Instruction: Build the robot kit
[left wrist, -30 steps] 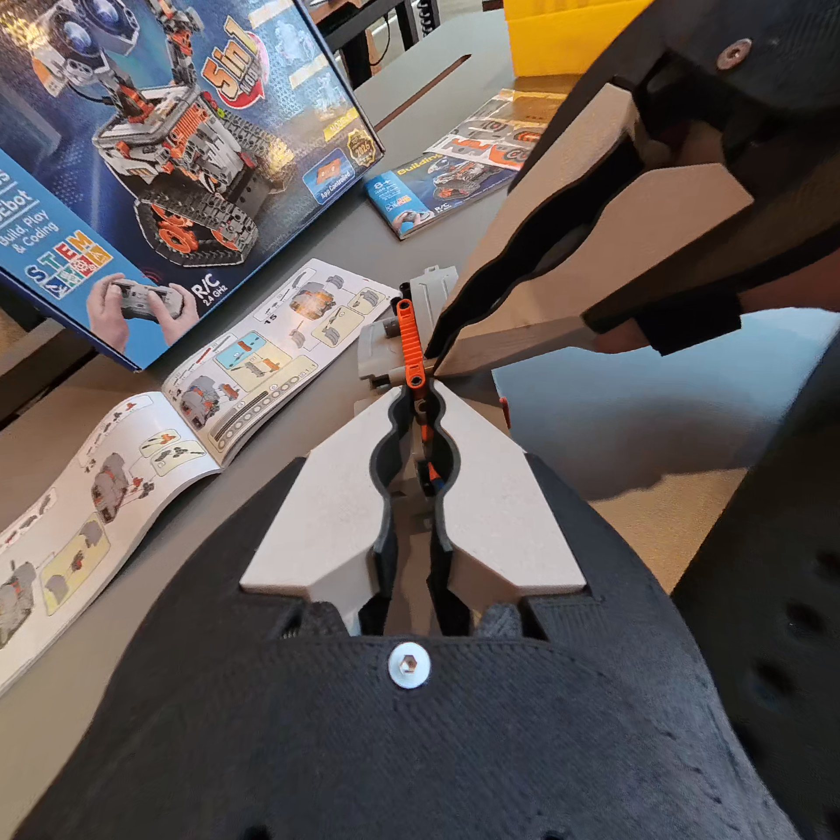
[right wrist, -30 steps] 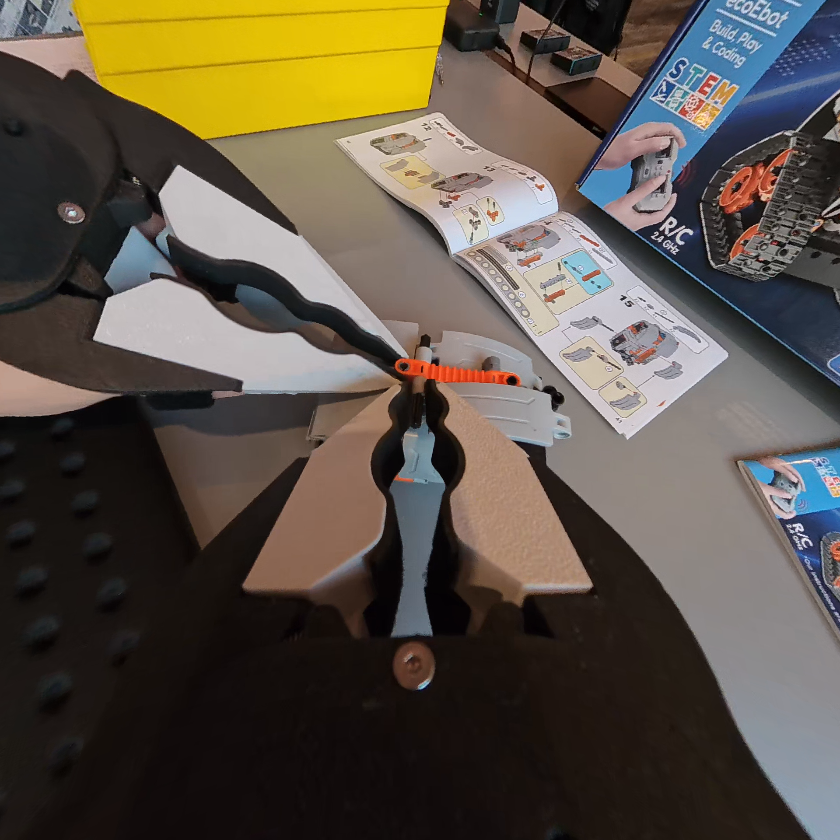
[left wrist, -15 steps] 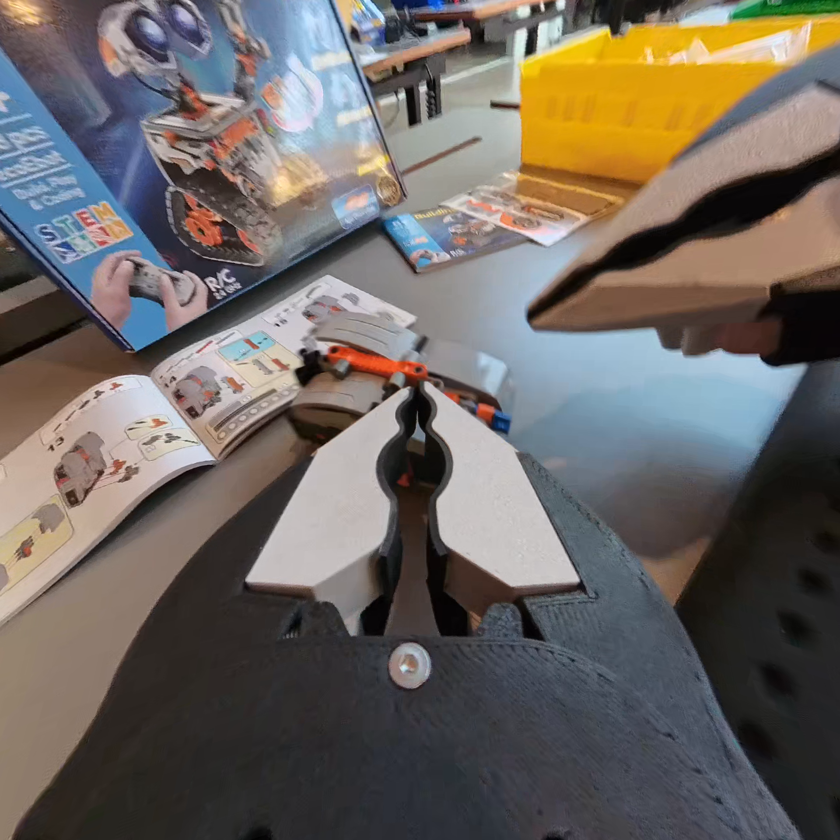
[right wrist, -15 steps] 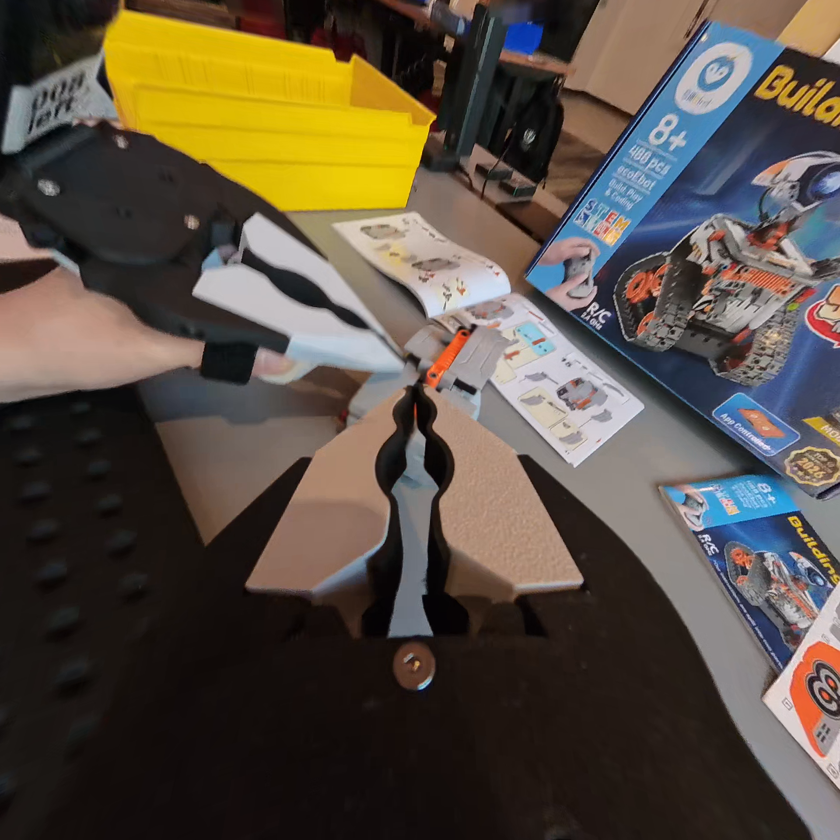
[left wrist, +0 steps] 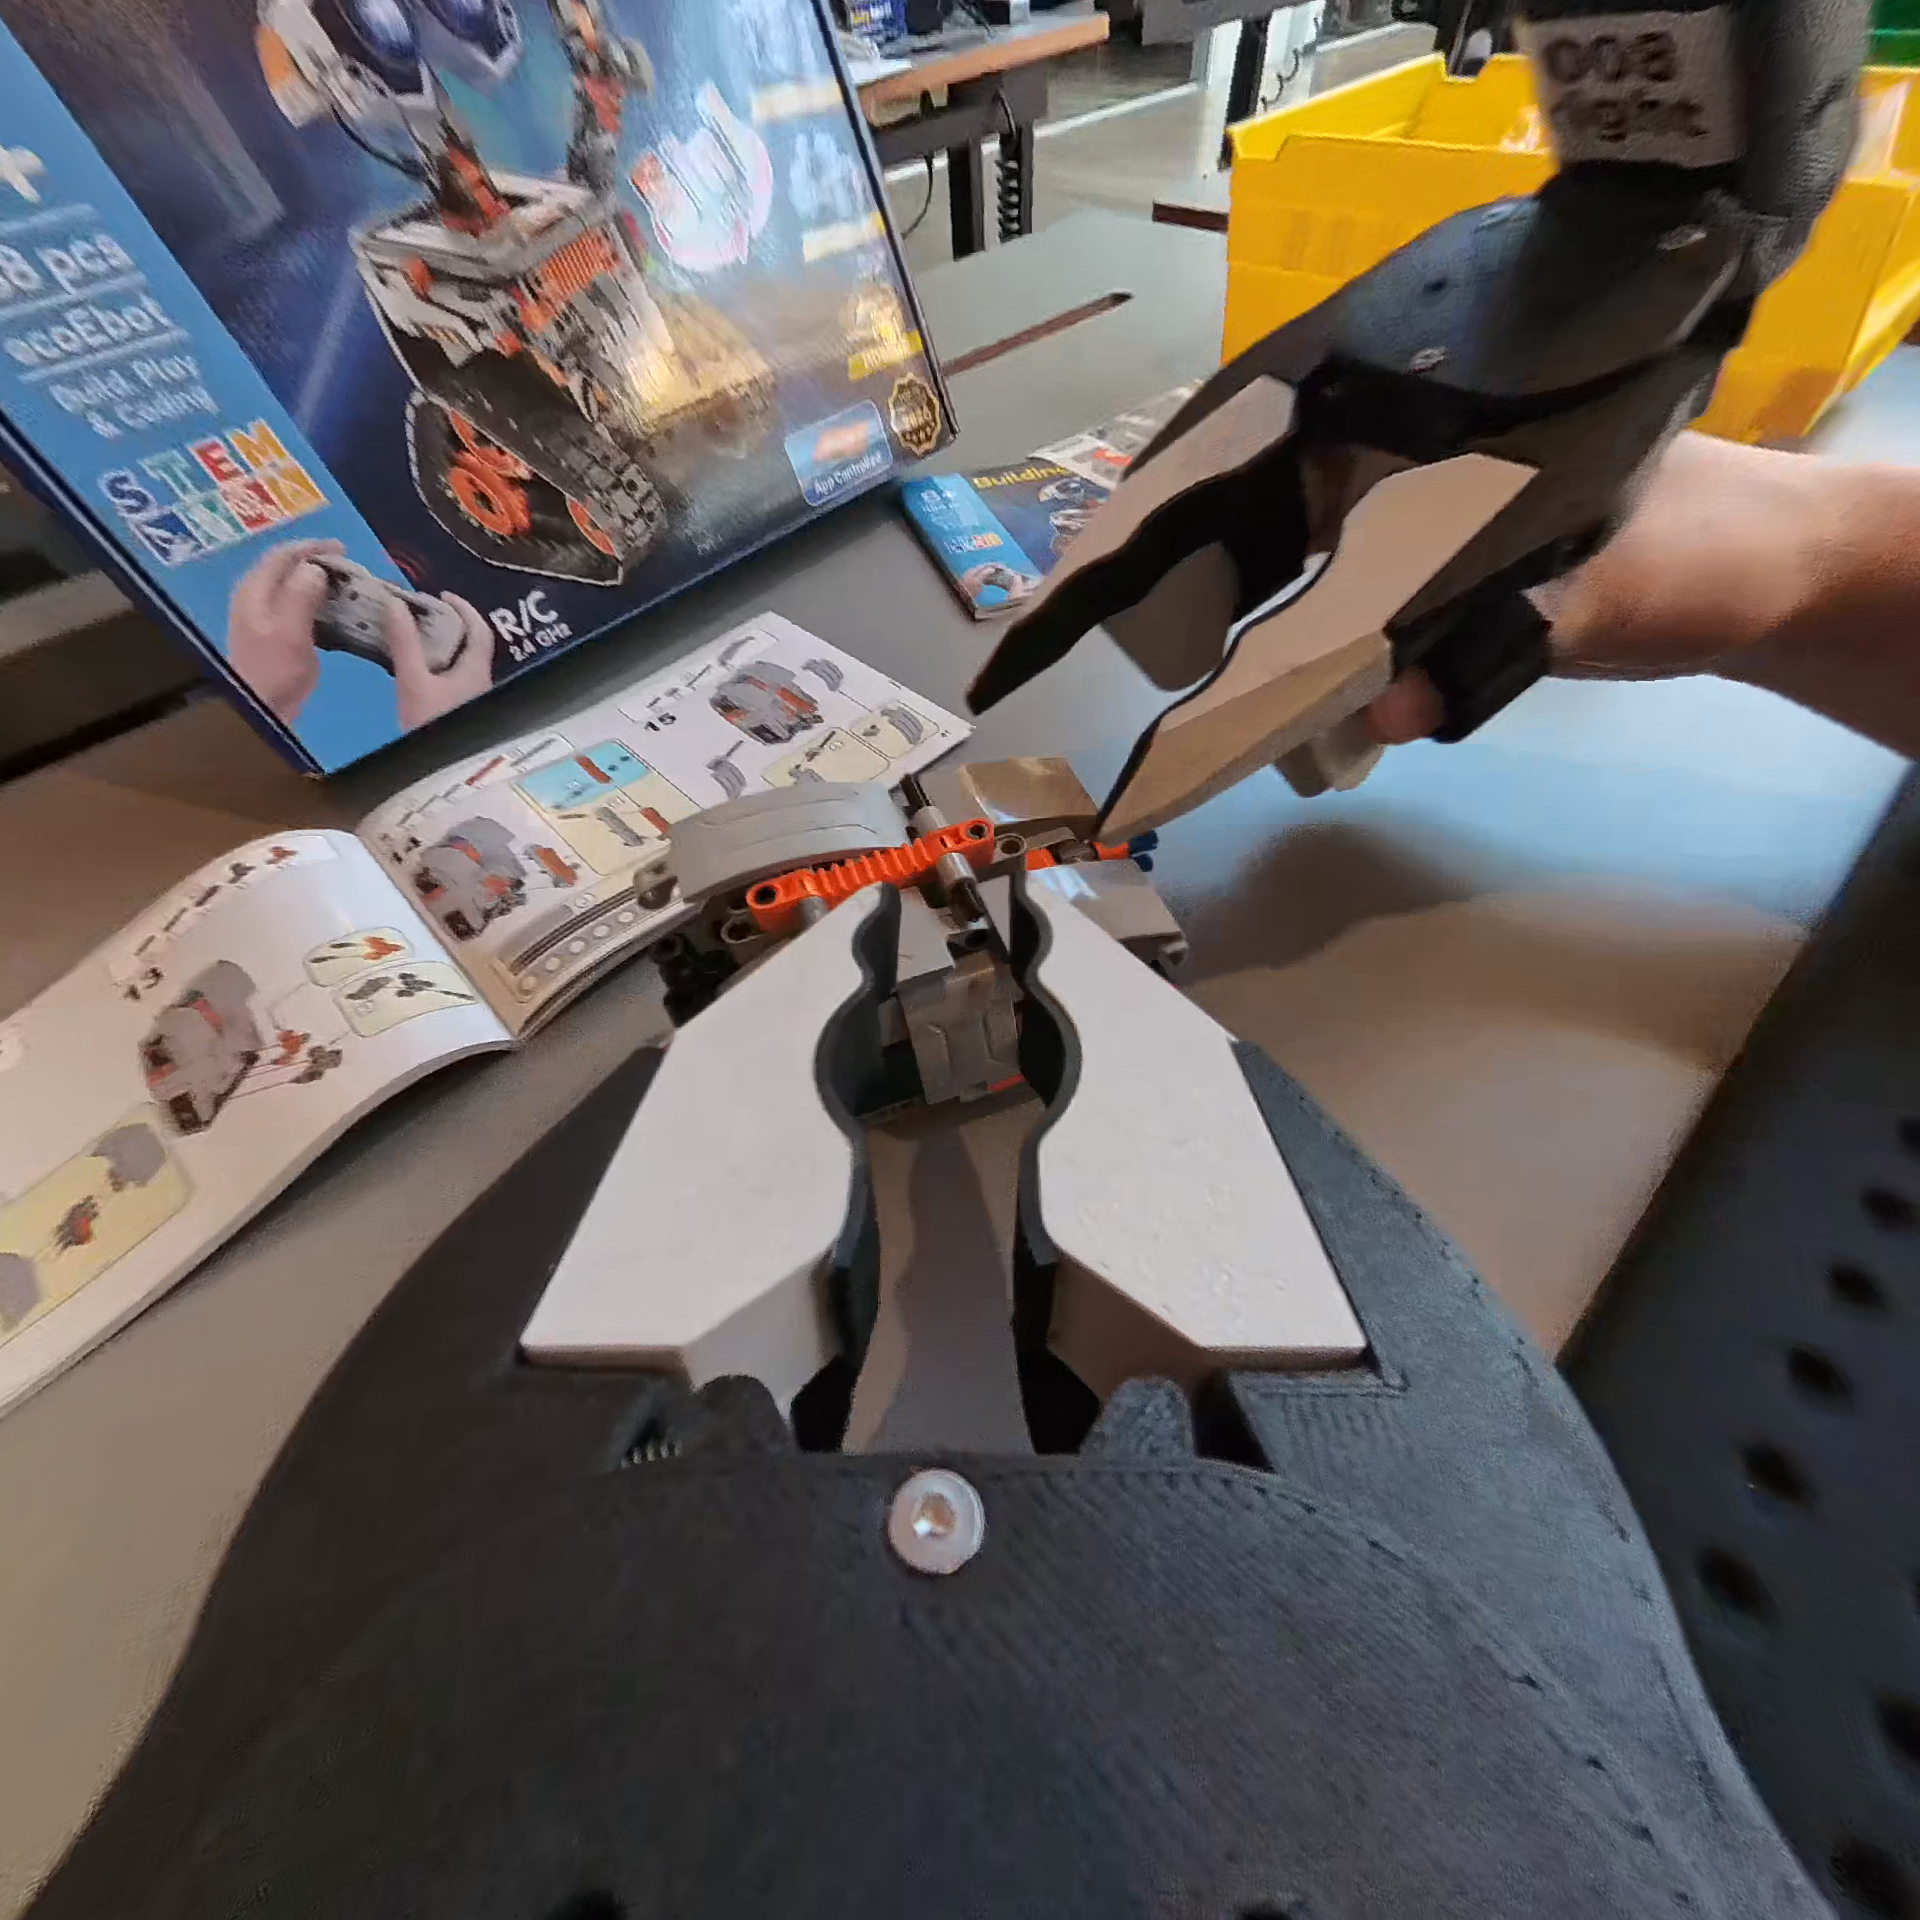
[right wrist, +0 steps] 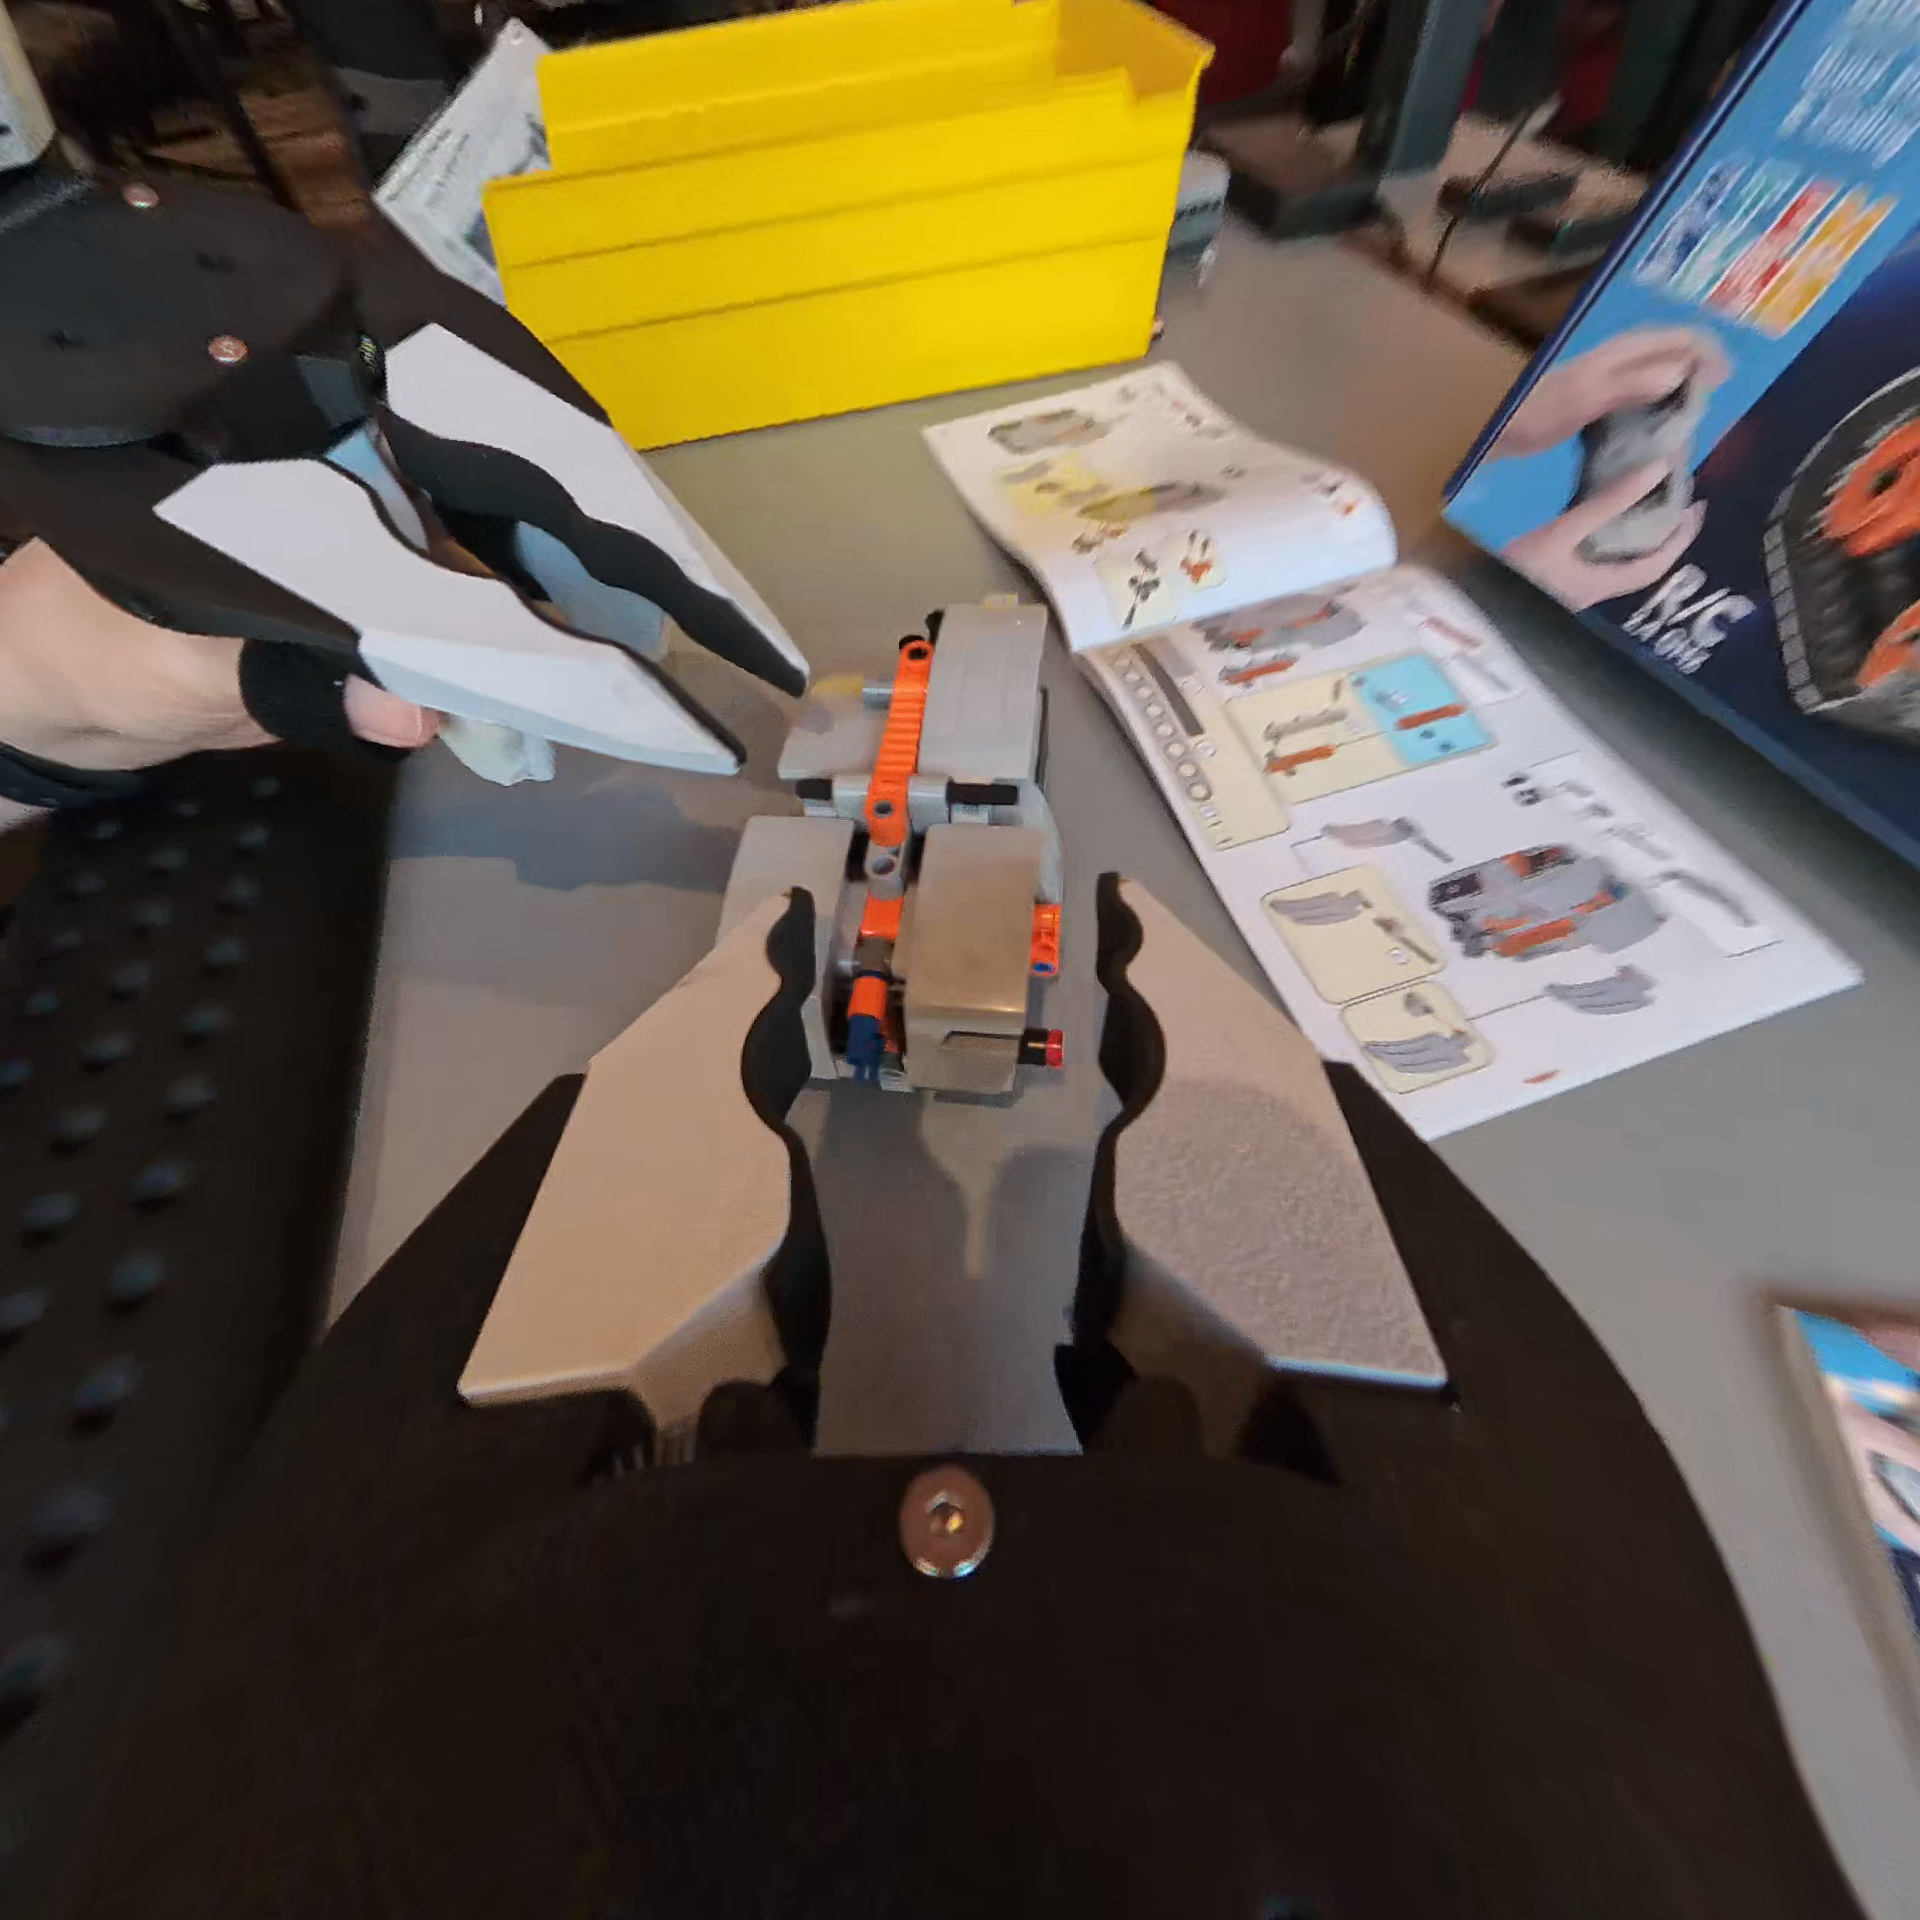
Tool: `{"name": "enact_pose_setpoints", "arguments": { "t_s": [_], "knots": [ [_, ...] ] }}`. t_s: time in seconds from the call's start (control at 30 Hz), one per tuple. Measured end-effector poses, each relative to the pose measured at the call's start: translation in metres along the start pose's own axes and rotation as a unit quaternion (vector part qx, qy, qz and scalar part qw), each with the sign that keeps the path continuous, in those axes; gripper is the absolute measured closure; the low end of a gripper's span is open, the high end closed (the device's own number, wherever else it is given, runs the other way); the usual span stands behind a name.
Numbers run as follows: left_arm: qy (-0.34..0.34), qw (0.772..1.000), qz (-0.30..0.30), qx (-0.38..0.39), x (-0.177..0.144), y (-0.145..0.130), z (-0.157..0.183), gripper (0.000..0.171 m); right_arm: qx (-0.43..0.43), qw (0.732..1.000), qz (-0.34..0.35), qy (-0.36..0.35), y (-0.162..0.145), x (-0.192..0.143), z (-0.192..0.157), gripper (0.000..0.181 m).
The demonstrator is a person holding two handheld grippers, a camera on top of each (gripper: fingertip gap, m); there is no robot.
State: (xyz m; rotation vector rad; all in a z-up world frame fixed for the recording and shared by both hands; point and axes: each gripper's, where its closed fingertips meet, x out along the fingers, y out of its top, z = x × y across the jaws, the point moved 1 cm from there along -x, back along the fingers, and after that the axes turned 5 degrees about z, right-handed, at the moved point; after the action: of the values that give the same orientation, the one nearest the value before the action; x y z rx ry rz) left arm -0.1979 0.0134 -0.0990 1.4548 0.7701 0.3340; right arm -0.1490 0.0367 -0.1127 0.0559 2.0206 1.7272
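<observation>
A small grey brick model [left wrist: 790, 842] with an orange toothed beam [left wrist: 873, 871] on top stands on the grey table [left wrist: 1455, 987]. My left gripper [left wrist: 954, 899] is open, its tips close to the model's side, and a grey block of the model shows in the gap. In the right wrist view the left gripper [right wrist: 769, 717] sits just left of the model [right wrist: 977, 935], jaws apart. My right gripper [right wrist: 951, 899] is open wide, one finger on each side of the model's near end. In the left wrist view the right gripper [left wrist: 1039, 764] has its lower tip at the model's right end.
A big blue kit box [left wrist: 468, 312] stands behind the model. An open instruction booklet [left wrist: 416, 914] lies next to it. A yellow bin [right wrist: 831, 239] stands at the back. Small booklets [left wrist: 987, 540] lie near the box. A person's hand holds each gripper.
A second ago both grippers were shut on the model. The right one let go and pulled back. Now the model rests on the table and both grippers are open around it.
</observation>
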Motion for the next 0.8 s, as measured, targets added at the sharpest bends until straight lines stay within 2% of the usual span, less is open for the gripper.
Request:
{"name": "enact_pose_setpoints", "arguments": {
  "t_s": [0.07,0.1,0.2,0.43,0.57,0.7,0.73,0.8],
  "knots": [
    [0.007,1.000,-0.016,0.023,0.007,-0.003,-0.001,0.155,0.023,0.999,-0.005,0.025,-0.005,0.007,0.000,0.133],
    [0.010,0.999,-0.030,0.041,0.010,-0.006,-0.002,0.156,0.035,0.999,0.002,0.041,-0.005,0.008,-0.003,0.143],
    [-0.005,0.997,-0.047,0.066,0.014,-0.012,0.002,0.165,0.035,0.999,-0.006,0.030,-0.008,0.004,-0.005,0.158],
    [-0.090,0.995,-0.036,0.038,-0.010,-0.018,0.017,0.167,-0.006,0.999,-0.009,0.038,-0.013,-0.007,-0.041,0.154],
    [-0.137,0.989,-0.033,0.038,-0.031,-0.023,0.030,0.167,-0.047,0.998,0.021,0.039,-0.001,-0.012,-0.057,0.148],
    [-0.193,0.981,-0.024,0.012,-0.048,-0.026,0.041,0.167,-0.030,0.997,0.016,0.074,-0.002,-0.009,-0.069,0.166],
    [-0.194,0.981,-0.020,0.011,-0.049,-0.026,0.041,0.166,-0.024,0.996,0.003,0.090,-0.006,-0.007,-0.074,0.175],
    [-0.183,0.983,-0.014,0.027,-0.050,-0.026,0.040,0.166,-0.025,0.994,-0.009,0.105,-0.010,-0.005,-0.080,0.180]
  ]
}}
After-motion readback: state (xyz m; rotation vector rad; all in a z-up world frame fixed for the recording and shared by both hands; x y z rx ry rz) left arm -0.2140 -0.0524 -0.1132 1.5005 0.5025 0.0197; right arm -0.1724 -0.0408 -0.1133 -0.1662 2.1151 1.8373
